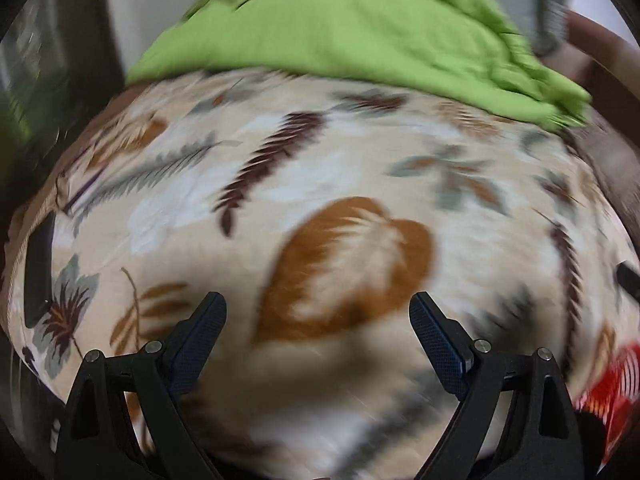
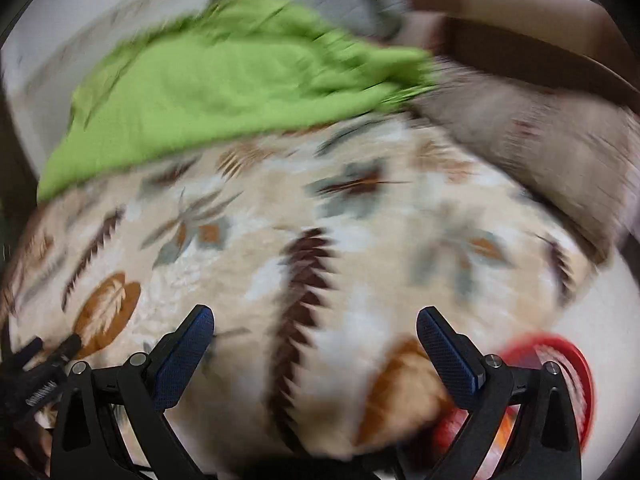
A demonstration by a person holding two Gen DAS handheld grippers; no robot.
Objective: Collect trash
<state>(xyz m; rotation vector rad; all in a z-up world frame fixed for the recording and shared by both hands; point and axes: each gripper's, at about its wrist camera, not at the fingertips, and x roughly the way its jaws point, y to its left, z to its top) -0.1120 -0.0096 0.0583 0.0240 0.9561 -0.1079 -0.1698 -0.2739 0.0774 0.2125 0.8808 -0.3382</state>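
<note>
Over a bed with a leaf-print blanket (image 1: 320, 200), that's where both grippers are right now, and everything's pretty smeared with blur.

Left wrist view first: the left gripper (image 1: 318, 312) has its fingers spread wide with nothing between them, just blanket underneath. A crumpled green cloth (image 1: 352, 28) sits on the far end of the bed. On the left edge there's a flat dark object (image 1: 38, 268) lying on the blanket, can't tell what it is. Bottom right corner shows a bit of something red (image 1: 612, 384), which looks like a slatted basket.

Right wrist view: the right gripper (image 2: 316, 324) is also spread wide and empty. Same green cloth at the far end, plus a grey-brown blanket or pillow (image 2: 528, 148) on the right. The red basket (image 2: 576, 364) is clearer here, sitting low beside the bed just past the right finger, and I'd guess that's the trash bin. The other gripper pokes in at the bottom left.

Honestly, I can't spot any obvious trash on the blanket in either view. So as far as I can judge, nothing's in hand and the collecting is still to do, or at least this stretch of it is.
</note>
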